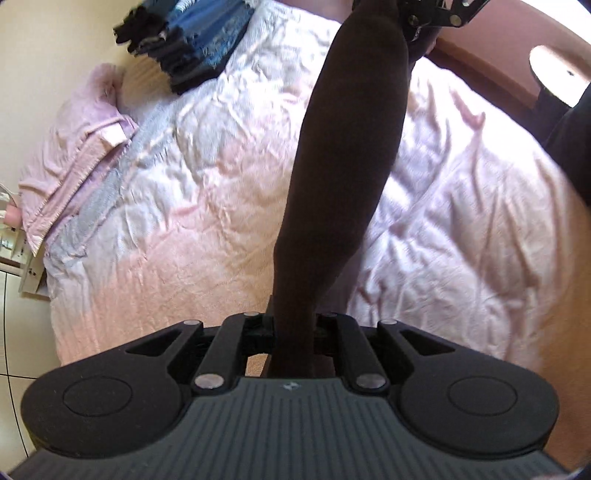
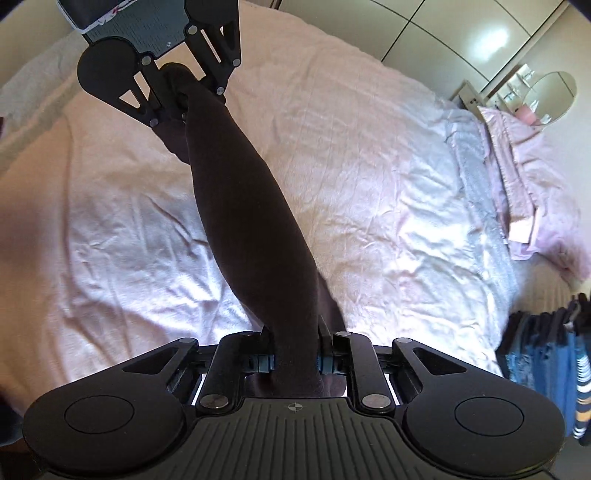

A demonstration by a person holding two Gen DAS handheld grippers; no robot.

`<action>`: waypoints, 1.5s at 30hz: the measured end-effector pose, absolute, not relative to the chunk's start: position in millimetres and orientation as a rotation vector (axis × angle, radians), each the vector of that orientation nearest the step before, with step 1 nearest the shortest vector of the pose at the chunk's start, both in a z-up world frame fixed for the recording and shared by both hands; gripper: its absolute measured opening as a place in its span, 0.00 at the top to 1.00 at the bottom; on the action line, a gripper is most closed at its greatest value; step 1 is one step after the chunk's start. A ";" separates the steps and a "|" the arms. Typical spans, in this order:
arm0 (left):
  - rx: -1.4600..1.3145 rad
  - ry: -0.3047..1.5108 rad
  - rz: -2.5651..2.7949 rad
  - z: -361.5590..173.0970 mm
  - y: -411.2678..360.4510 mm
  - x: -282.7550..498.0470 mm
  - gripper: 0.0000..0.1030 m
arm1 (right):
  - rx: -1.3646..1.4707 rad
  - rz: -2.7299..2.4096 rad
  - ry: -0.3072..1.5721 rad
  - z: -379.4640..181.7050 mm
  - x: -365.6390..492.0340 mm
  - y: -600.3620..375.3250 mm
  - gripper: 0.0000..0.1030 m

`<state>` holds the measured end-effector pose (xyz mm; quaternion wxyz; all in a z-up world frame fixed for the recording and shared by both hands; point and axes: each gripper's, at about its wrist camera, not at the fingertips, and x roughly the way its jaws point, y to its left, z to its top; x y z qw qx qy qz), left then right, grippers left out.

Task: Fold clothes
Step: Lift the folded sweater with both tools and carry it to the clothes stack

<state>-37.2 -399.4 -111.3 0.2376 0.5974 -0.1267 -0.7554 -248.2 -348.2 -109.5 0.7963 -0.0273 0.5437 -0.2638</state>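
A dark brown garment [image 1: 343, 158], rolled into a long narrow band, hangs stretched in the air above the bed between my two grippers; it also shows in the right wrist view [image 2: 251, 229]. My left gripper [image 1: 293, 336] is shut on one end of it, and shows in the right wrist view [image 2: 177, 92] at the top left. My right gripper [image 2: 295, 358] is shut on the other end, and shows at the top of the left wrist view [image 1: 417, 26].
A bed with a wrinkled pale pink cover [image 1: 184, 192] lies below. A stack of folded blue and dark clothes [image 1: 192, 37] sits by the pink pillow [image 1: 70, 155]; the stack also shows in the right wrist view [image 2: 546, 354]. A wardrobe and mirror [image 2: 550, 96] stand behind.
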 end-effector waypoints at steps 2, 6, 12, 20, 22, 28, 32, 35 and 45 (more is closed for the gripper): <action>1.634 -0.383 -2.079 -101.7 -382.9 -42.6 0.92 | -0.054 -0.581 1.166 -94.7 -252.3 -331.7 0.84; 1.624 -0.428 -2.103 -82.9 -359.8 -54.0 0.92 | -0.051 -0.617 1.153 -67.6 -265.5 -305.5 0.84; 1.604 -0.510 -2.124 -52.7 -345.8 -84.0 0.92 | -0.053 -0.675 1.123 -36.2 -298.1 -286.7 0.84; 1.596 -0.597 -2.131 -29.3 -360.5 -165.9 0.92 | -0.079 -0.712 1.100 -10.8 -370.8 -293.6 0.84; 1.598 -0.590 -2.141 -26.2 -368.7 -197.0 0.92 | -0.086 -0.713 1.104 -6.0 -396.6 -300.8 0.84; 1.567 -0.633 -2.152 -9.6 -390.9 -288.8 0.92 | -0.116 -0.726 1.114 9.8 -484.1 -327.4 0.84; 1.540 -0.644 -2.170 -1.1 -404.7 -340.5 0.92 | -0.124 -0.752 1.114 19.9 -532.6 -340.6 0.84; 1.543 -0.660 -2.189 0.4 -413.0 -370.4 0.92 | -0.124 -0.775 1.113 26.8 -565.9 -349.2 0.84; 1.585 -0.780 -2.257 -0.3 -446.4 -420.0 0.92 | -0.058 -0.817 1.138 28.9 -616.0 -373.9 0.84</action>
